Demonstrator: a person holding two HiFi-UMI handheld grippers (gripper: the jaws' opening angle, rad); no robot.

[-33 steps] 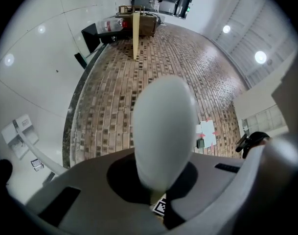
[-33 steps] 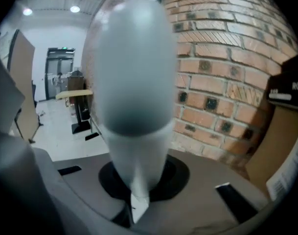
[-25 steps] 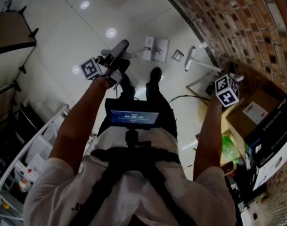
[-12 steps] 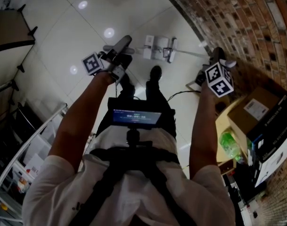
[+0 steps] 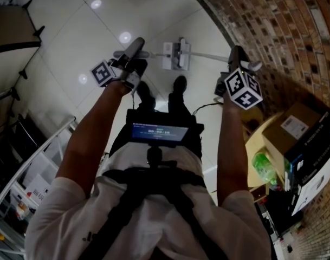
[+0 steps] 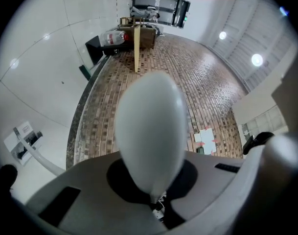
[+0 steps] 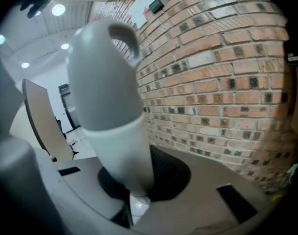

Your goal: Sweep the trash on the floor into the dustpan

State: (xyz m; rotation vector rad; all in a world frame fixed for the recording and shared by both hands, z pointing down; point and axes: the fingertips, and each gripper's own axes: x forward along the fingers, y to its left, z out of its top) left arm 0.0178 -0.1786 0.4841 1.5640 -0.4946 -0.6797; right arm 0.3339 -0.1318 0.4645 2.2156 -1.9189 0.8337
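Note:
In the head view my left gripper point(image 5: 133, 65) is shut on a grey handle point(image 5: 135, 50) with a rounded end, which fills the left gripper view point(image 6: 149, 131). The pan below that handle is hidden. My right gripper point(image 5: 235, 64) is shut on the broom's handle point(image 7: 109, 106), a white shaft with a grey cap and hang hole. The broom's pale stick point(image 5: 211, 56) runs left along the floor to its head point(image 5: 182, 49). That head lies against a flat white piece of trash point(image 5: 173, 58) ahead of my feet.
A brick wall point(image 5: 273, 31) curves along the right. Near it stand a cardboard box point(image 5: 295, 124), a black box point(image 5: 316, 156) and a green bag point(image 5: 262, 167). A wire rack point(image 5: 24, 172) is at the left and a table point(image 5: 13, 34) at the upper left. My shoes point(image 5: 179, 84) stand on white tiles.
My right gripper moved left and up the picture, swinging the broom head from near the wall to the white trash. The small dark scrap beside it is out of sight. The left gripper shifted slightly left.

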